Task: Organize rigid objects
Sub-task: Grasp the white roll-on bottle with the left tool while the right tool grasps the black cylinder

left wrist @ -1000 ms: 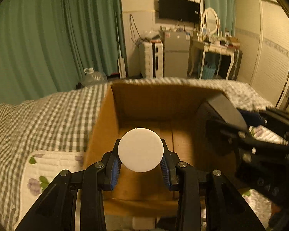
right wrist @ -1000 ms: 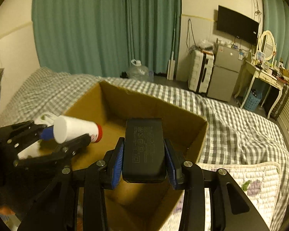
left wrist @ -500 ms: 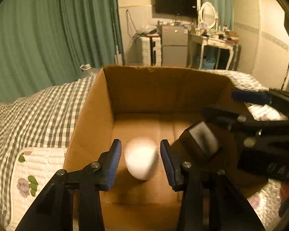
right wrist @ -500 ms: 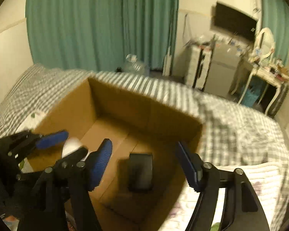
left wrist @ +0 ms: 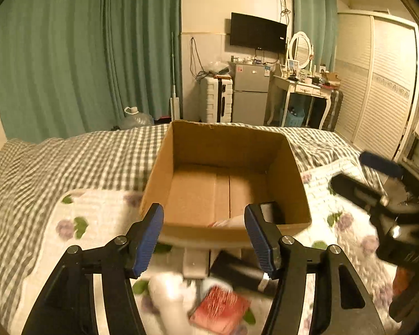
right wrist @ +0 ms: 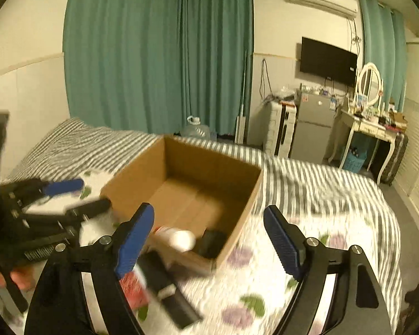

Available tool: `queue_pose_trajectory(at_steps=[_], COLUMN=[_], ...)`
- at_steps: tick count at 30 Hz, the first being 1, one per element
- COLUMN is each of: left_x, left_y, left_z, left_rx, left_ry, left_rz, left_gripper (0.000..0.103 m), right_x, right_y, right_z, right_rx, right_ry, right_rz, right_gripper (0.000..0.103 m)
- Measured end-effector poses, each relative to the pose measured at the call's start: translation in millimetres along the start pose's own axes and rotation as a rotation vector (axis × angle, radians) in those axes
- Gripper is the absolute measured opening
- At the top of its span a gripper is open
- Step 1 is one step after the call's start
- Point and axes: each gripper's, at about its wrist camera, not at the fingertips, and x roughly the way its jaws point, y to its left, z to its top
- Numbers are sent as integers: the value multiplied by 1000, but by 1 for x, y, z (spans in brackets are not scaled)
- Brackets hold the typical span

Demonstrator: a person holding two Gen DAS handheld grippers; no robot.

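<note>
An open cardboard box point(left wrist: 290, 184) stands on the bed; it also shows in the right wrist view point(right wrist: 137, 178). Inside its near end lie a white bottle with a red cap point(right wrist: 178, 237) and a black device point(right wrist: 212, 244). My left gripper point(left wrist: 204, 237) is open and empty, raised before the box's near wall. My right gripper point(right wrist: 209, 240) is open and empty, above the box's near corner. A red packet point(left wrist: 219, 307), a white object point(left wrist: 167, 290) and a long black item point(left wrist: 237, 273) lie on the quilt below.
The bed has a checked cover point(left wrist: 69, 162) and a floral quilt point(right wrist: 265, 293). Green curtains point(left wrist: 83, 55), a small fridge point(left wrist: 250, 95), a white suitcase point(left wrist: 216, 99) and a dressing table point(left wrist: 301, 89) stand across the room.
Both grippers opened and dropped their loads into the box: the white bottle from the left, the black device from the right. Both then pulled back and up from the box.
</note>
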Motion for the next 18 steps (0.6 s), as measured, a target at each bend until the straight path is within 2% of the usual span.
queue_pose_trajectory(at_steps=[6,14,18], left_x=[-20,19,41], left_y=[10,39,45], left_z=[-29,-84,-103], left_rx=[2,-63,-69], left_ry=[31,146,200], left_rz=[43,107,109], left_gripper=[63,63,63], right_x=[0,37,61], right_y=[13,29,39], right_z=[-40,-80,-92], right_rx=[-18,-84,-118], right_ry=[84,200,254], right_rz=[20,39,50], right_gripper=[81,81,81])
